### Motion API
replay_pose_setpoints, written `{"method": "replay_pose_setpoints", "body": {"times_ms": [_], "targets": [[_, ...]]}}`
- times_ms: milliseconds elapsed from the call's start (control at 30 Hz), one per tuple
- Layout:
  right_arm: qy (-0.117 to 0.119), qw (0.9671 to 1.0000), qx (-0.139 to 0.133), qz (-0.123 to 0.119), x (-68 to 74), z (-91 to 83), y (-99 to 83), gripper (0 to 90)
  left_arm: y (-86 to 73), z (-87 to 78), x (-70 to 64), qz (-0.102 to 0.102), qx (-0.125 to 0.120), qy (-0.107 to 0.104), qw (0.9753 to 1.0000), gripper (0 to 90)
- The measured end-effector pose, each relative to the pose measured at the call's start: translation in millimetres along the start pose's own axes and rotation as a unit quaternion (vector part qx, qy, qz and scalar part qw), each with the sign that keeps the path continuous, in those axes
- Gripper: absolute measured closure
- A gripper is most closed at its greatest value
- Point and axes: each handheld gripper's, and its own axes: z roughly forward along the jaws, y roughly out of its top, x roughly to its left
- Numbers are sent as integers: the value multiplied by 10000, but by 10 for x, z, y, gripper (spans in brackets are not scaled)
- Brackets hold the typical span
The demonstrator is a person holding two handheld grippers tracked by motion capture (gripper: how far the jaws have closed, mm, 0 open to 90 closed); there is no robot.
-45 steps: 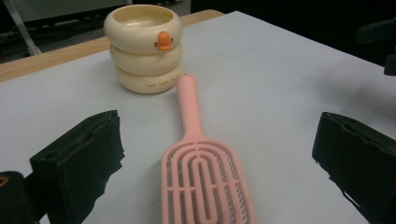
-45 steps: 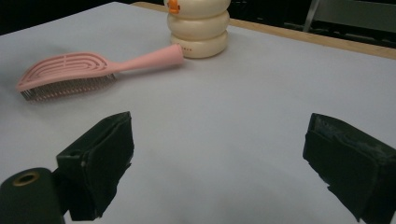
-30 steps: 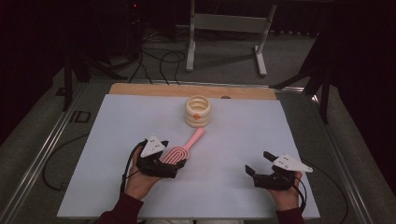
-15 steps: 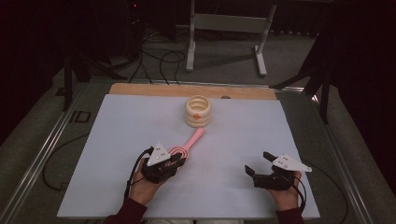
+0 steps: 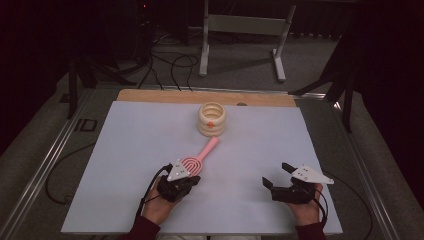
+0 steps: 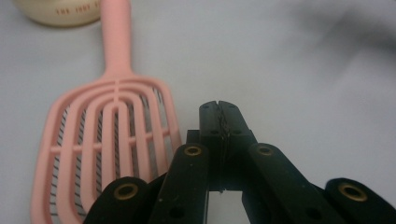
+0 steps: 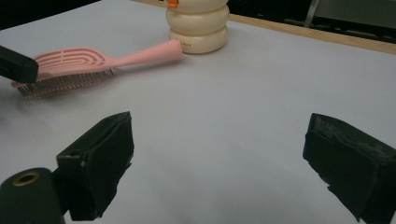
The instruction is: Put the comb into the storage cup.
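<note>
Left gripper view: left gripper [image 6: 219,109] pressed together, empty, beside the brush [image 6: 109,149] mid-table, near the jar [image 5: 212,120]; spread it first, then pinch the handle. Right gripper [image 7: 217,163] spread, empty, near table's [image 5: 125,150] front edge

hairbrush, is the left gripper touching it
Apart. The left gripper view shows the shut left gripper beside the hairbrush, with bare table between them.
</note>
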Motion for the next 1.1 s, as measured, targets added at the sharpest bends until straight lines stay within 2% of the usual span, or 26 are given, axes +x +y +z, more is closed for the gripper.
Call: {"method": "replay_pose_setpoints", "body": {"times_ms": [300, 600, 667, 900, 1100], "targets": [[0, 10000, 11, -10, -3, 0, 0, 87, -38, -5, 60, -73, 99, 146, 9998, 899], [10, 10000, 27, 0, -1, 4, -2, 87, -50, -72, 188, -229, 146, 457, 9986, 899], [10, 10000, 36, 5, -2, 5, -4, 87, -45, -82, 229, -314, 135, 549, 9979, 899], [5, 10000, 47, 5, -1, 8, -5, 87, -59, -84, 432, -738, 146, 654, 9950, 899], [-2, 10000, 55, -3, -5, 11, -7, 87, 14, -85, 565, -901, 187, 913, 9916, 899]]}}
